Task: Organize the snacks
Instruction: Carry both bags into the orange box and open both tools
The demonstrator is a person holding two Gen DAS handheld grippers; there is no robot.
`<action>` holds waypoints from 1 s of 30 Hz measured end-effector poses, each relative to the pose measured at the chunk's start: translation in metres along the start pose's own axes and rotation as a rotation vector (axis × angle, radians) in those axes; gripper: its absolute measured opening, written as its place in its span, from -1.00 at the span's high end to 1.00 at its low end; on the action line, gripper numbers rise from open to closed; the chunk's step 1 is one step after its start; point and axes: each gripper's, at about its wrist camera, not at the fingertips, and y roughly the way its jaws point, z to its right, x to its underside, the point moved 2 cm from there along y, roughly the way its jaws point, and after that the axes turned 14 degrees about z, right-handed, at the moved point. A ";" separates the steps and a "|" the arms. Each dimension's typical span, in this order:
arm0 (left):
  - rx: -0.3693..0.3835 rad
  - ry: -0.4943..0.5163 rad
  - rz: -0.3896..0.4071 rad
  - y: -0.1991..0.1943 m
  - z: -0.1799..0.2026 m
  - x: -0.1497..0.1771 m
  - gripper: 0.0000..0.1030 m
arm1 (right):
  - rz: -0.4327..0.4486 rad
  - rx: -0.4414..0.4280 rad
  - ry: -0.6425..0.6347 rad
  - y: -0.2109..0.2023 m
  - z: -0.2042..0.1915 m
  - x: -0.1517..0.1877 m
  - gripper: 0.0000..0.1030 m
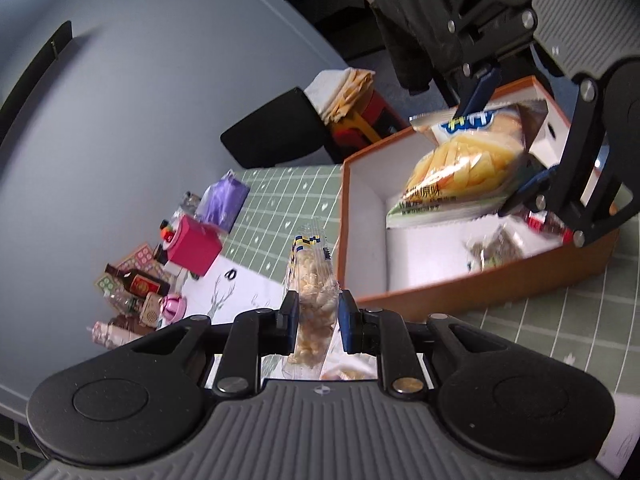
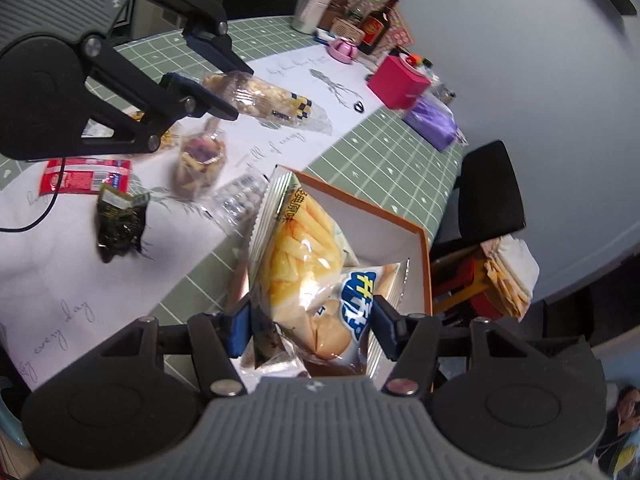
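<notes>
Left gripper (image 1: 318, 316): jaws clamped on a clear packet of pale puffed snacks (image 1: 314, 280), held clear of the table.
Right gripper (image 2: 310, 326): jaws half apart, pads pressing 2 packets at once, a yellow fries bag (image 2: 298, 248) and a blue-lettered biscuit packet (image 2: 360, 300).
Destination: orange box (image 1: 344, 216) with white interior, directly below the right-hand load.
Step in hand: judged a carry to the box; lower the 2 packets flat inside before releasing.
Caution: box already holds small packets; place beside them.
Remaining on table: red sachet (image 2: 86, 176), dark green packet (image 2: 120, 220), mixed chips bag (image 2: 200, 164).
Clutter: bottles and pink box (image 2: 398, 80) at the table's far edge, well apart.
</notes>
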 end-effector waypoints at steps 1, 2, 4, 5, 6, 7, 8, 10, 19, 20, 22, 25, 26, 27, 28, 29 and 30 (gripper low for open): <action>0.007 -0.001 0.008 0.004 0.003 -0.004 0.56 | -0.007 0.004 0.011 0.002 0.004 0.004 -0.14; 0.012 -0.001 0.018 0.009 0.006 -0.009 0.56 | -0.016 0.007 0.021 0.006 0.007 0.009 -0.14; 0.023 -0.003 0.037 0.018 0.013 -0.017 0.56 | -0.033 0.014 0.038 0.012 0.012 0.020 -0.14; 0.031 -0.010 0.042 0.024 0.016 -0.020 0.57 | -0.042 0.015 0.047 0.014 0.014 0.025 -0.14; 0.040 -0.020 0.043 0.030 0.019 -0.023 0.57 | -0.047 0.013 0.055 0.017 0.015 0.030 -0.14; 0.045 -0.026 0.043 0.036 0.022 -0.026 0.57 | -0.054 0.011 0.066 0.020 0.018 0.035 -0.14; 0.050 -0.031 0.041 0.043 0.025 -0.028 0.57 | -0.064 0.011 0.078 0.023 0.019 0.040 -0.14; 0.069 -0.046 0.036 0.055 0.029 -0.029 0.57 | -0.081 0.005 0.098 0.031 0.023 0.049 -0.14; 0.136 -0.072 -0.045 0.101 0.050 -0.023 0.57 | -0.147 -0.021 0.178 0.066 0.035 0.085 -0.14; 0.142 -0.076 -0.050 0.106 0.051 -0.022 0.57 | -0.151 -0.022 0.191 0.070 0.036 0.088 -0.14; 0.148 -0.079 -0.049 0.114 0.053 -0.022 0.57 | -0.155 -0.027 0.213 0.078 0.037 0.093 -0.14; 0.160 -0.101 -0.066 0.126 0.057 -0.019 0.57 | -0.166 -0.029 0.240 0.088 0.036 0.101 -0.14; 0.161 -0.103 -0.072 0.129 0.059 -0.017 0.57 | -0.168 -0.031 0.245 0.091 0.036 0.104 -0.14; 0.162 -0.102 -0.077 0.131 0.060 -0.015 0.57 | -0.170 -0.034 0.249 0.094 0.036 0.105 -0.14; 0.162 -0.104 -0.082 0.133 0.063 -0.015 0.57 | -0.170 -0.040 0.254 0.097 0.036 0.107 -0.14; 0.167 -0.107 -0.085 0.134 0.064 -0.014 0.57 | -0.171 -0.046 0.260 0.099 0.035 0.109 -0.14; 0.173 -0.111 -0.089 0.136 0.065 -0.013 0.57 | -0.173 -0.050 0.263 0.101 0.035 0.110 -0.14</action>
